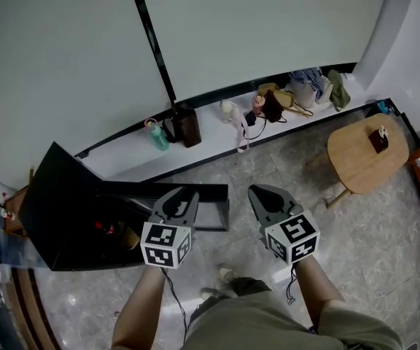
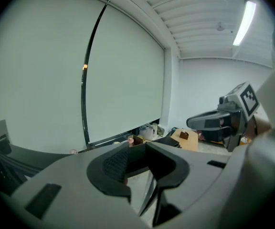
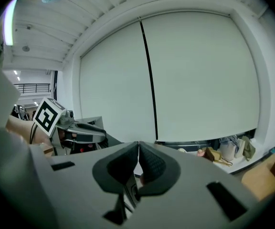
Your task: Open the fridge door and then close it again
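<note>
Wooden table [image 1: 362,155] right | black fridge [image 1: 57,195] open, left | bottle [image 1: 157,135] on ledge [image 1: 122,155]

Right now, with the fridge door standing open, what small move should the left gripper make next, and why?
Probably ease the left gripper against the open fridge door and start swinging it shut. The door stands out from the black fridge, whose inside shows, and the gripper's jaws are apart, empty, right by the door.

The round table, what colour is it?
The round table is a light wooden tan, clearest in the head view.
</note>
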`<state>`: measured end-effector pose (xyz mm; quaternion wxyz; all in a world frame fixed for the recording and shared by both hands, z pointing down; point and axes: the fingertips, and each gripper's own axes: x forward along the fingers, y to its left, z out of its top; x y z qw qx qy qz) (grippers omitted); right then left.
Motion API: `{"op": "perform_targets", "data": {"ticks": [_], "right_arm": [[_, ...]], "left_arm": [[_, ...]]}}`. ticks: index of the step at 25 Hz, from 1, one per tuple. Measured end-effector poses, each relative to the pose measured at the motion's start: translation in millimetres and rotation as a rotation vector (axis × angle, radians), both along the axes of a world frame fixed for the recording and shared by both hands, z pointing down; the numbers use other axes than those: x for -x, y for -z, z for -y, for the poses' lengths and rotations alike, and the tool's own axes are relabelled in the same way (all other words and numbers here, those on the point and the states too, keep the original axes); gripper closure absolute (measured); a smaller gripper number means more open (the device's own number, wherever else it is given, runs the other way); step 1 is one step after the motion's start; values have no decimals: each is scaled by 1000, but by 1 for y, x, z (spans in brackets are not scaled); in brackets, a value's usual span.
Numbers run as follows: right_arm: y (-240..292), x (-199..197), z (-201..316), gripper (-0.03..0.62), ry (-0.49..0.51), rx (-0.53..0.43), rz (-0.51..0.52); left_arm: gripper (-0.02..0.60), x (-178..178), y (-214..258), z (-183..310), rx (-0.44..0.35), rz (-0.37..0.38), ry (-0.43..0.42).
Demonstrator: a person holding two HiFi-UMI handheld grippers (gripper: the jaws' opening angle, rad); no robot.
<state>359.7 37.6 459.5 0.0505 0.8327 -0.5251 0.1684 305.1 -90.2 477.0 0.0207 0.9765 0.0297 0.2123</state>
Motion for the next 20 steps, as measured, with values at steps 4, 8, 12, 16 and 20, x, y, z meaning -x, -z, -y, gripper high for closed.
{"op": "perform_targets", "data": {"ticks": [4,8,12,16,20], "right_arm": [[1,-21,7,597,-6,-5,-20],[1,-35,19,597,1,-6,-35],[1,-44,29,597,7,-15,-35],[0,-51,38,597,10,-22,-33],[-2,-55,48,597,20,-20,-28]], "left_arm": [[477,-23,-1,7,18,-1,-3],[482,-44,-1,18,19,9,2],[482,-62,-2,28,13,16,21],[486,-78,-3,40,34,18,60],[486,-92,-4,51,37,3,93]]}}
